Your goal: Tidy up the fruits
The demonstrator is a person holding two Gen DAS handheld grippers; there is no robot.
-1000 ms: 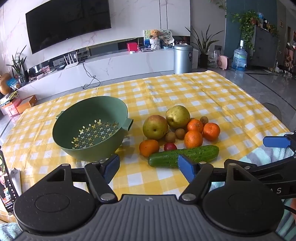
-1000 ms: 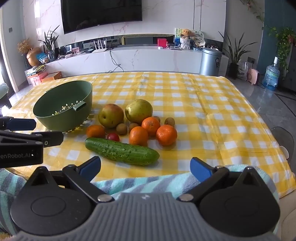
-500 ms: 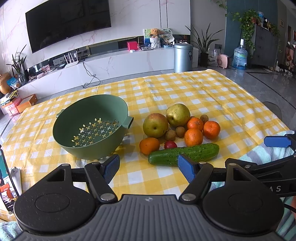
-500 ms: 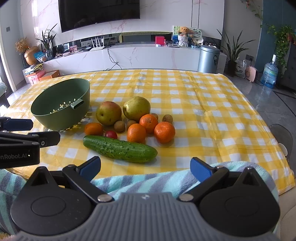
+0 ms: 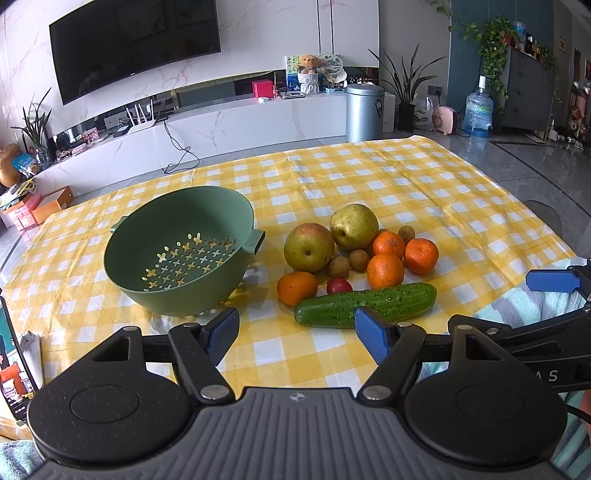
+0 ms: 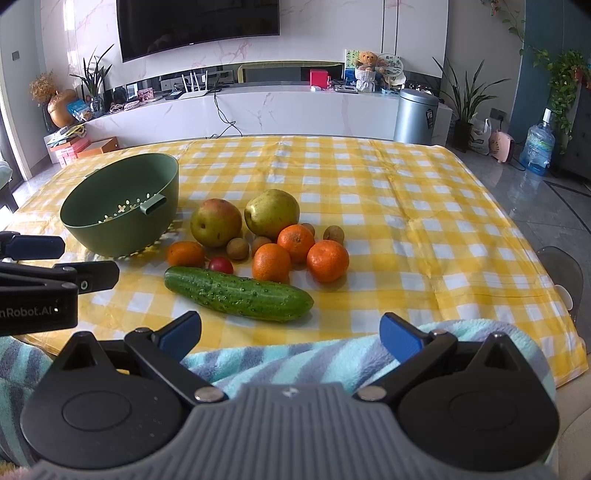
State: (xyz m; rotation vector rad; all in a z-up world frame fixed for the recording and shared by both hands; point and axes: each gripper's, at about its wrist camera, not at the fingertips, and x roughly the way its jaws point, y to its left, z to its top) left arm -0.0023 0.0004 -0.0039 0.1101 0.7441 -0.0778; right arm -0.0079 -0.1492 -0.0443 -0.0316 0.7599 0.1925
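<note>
— What sort of place is this?
— A home living room: a large black wall-mounted television (image 6: 197,26) hangs above a long white marble media console (image 6: 258,110).
— Anything else domestic?
— Potted green houseplants (image 6: 467,96), a brown teddy bear (image 6: 367,61), a blue water-cooler jug (image 6: 537,147), and a counter under a yellow-and-white checked tablecloth (image 6: 406,206).

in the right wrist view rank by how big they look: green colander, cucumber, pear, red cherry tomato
Largest to smallest:
1. green colander
2. cucumber, though it lies nearer the camera
3. pear
4. red cherry tomato
</note>
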